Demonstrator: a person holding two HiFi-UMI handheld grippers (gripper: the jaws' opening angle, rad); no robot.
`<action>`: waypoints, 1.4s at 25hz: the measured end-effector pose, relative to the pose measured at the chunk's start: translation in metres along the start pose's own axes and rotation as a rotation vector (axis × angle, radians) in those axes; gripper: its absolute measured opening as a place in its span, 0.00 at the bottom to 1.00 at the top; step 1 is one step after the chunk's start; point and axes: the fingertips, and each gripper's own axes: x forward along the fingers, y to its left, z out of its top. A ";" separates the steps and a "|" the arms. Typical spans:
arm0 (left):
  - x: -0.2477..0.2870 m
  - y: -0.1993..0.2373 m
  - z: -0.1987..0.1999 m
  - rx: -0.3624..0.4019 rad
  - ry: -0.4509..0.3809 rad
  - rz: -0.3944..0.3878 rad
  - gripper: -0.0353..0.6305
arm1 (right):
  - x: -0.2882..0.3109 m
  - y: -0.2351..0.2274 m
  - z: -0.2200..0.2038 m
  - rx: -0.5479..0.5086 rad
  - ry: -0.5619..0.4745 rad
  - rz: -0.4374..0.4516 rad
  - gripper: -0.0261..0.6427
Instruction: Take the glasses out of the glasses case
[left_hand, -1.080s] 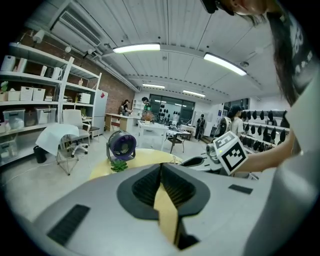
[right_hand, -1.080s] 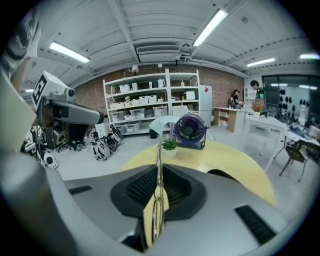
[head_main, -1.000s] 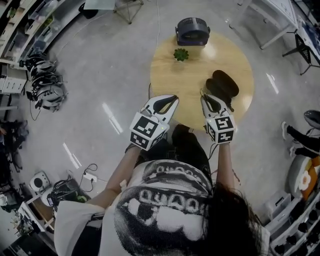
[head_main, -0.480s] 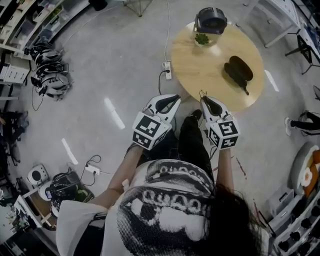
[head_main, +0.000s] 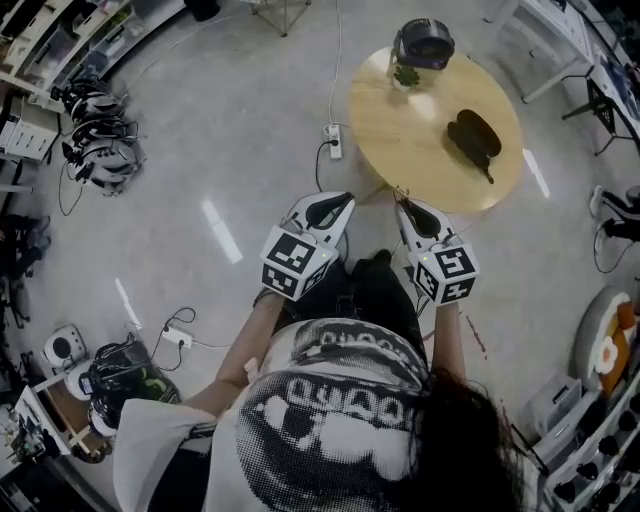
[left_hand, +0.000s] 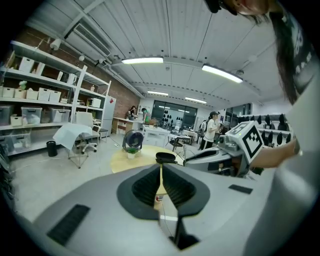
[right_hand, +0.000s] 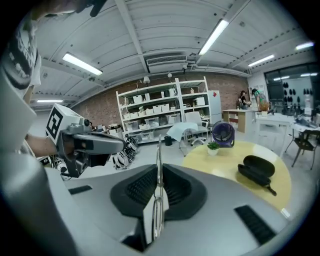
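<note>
The black glasses case (head_main: 475, 135) lies open on the round wooden table (head_main: 410, 140); it also shows in the right gripper view (right_hand: 257, 170) and the left gripper view (left_hand: 166, 158). Both grippers hang over the floor, short of the table's near edge. My right gripper (head_main: 403, 205) is shut on the thin-framed glasses (right_hand: 158, 210), which stand edge-on between its pads and stick up past the tips (right_hand: 159, 150). My left gripper (head_main: 345, 200) is shut with nothing in it (left_hand: 161, 167); its pads leave only a sliver between them.
A small fan (head_main: 422, 42) and a little potted plant (head_main: 404, 75) stand at the table's far edge. A power strip (head_main: 334, 140) with cables lies on the floor left of the table. Headsets (head_main: 100, 150) pile by shelves at left. People stand far back in the room.
Both grippers have pulled back from above the table's near part to over the floor. The table and the case now sit farther off, at the upper right. The jaws look unchanged.
</note>
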 end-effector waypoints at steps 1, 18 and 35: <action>0.001 -0.002 0.000 0.001 -0.001 0.001 0.09 | -0.002 0.000 0.001 0.000 -0.001 0.004 0.08; 0.017 -0.086 -0.015 -0.012 0.039 0.043 0.09 | -0.077 -0.015 -0.031 0.038 -0.007 0.077 0.08; 0.028 -0.160 -0.022 0.053 0.044 0.004 0.09 | -0.138 -0.029 -0.057 0.055 -0.057 0.064 0.08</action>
